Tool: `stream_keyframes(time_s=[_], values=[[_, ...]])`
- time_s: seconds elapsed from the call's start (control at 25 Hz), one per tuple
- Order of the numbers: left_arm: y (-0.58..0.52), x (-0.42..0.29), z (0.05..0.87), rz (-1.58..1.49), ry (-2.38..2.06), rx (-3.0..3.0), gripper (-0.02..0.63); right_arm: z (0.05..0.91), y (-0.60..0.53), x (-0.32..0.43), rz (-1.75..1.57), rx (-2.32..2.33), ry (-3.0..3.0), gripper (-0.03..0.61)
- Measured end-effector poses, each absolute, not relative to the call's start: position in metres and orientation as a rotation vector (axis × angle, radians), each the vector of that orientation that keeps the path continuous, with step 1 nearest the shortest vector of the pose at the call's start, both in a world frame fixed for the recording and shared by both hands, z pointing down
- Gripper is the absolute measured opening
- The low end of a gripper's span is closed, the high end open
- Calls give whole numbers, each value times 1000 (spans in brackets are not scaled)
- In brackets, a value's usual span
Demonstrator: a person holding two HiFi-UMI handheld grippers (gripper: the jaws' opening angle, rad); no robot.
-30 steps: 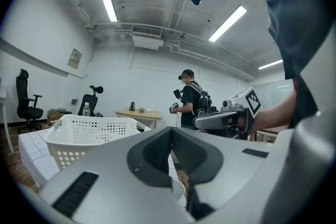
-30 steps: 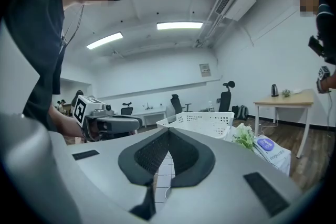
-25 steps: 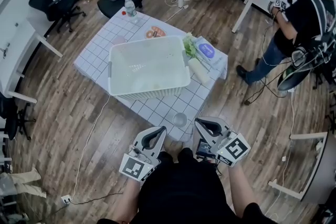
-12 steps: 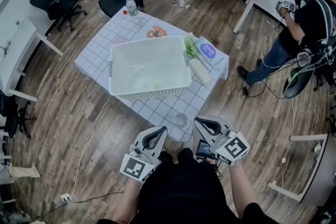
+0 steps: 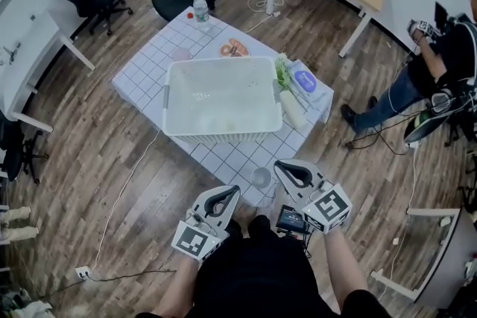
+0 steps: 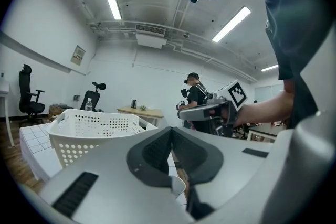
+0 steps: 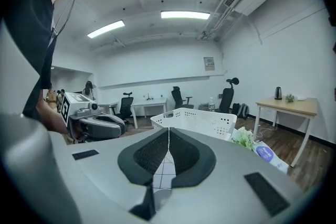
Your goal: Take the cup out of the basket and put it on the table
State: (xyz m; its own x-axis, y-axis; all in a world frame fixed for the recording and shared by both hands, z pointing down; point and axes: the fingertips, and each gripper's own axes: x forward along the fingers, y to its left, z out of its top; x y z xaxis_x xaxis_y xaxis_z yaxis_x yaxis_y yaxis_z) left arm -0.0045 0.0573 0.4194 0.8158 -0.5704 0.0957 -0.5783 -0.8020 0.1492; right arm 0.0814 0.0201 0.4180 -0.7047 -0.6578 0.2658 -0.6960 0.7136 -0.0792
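Head view shows the square table [image 5: 145,72] under a white cloth with a thin dark grid. On its middle stands the rectangular basket [image 5: 223,138], white plastic with perforated walls. I see no cup inside it.

The left gripper [image 5: 235,190] and the right gripper [image 5: 278,164] hang at the table's 6 o'clock edge, grey shells with dark ribbed pads. Each gripper view shows its 2 jaws pressed together with nothing between them.

The cup [image 5: 261,177] is out of the basket. It stands upright on the cloth between the 2 grippers, long axis vertical, mouth up, small, round and pale, seemingly smooth plastic. It lies at 2 o'clock from the left tips and 8 o'clock from the right tips, the right looking slightly nearer. The task looks finished.
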Motion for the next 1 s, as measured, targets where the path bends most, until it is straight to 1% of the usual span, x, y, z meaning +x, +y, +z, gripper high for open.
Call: stream_keyframes(time_s=[0.6,0.72,1.0], values=[[58,-32,427,65,-1013,2764,8,421,-35,52,183,889,-2616,28],[57,-39,429,70,-1035,2746,8,422,-45,44,173,858,-2606,36],[56,-44,434,72,-1041,2735,8,431,-76,30,118,767,-2535,102]])
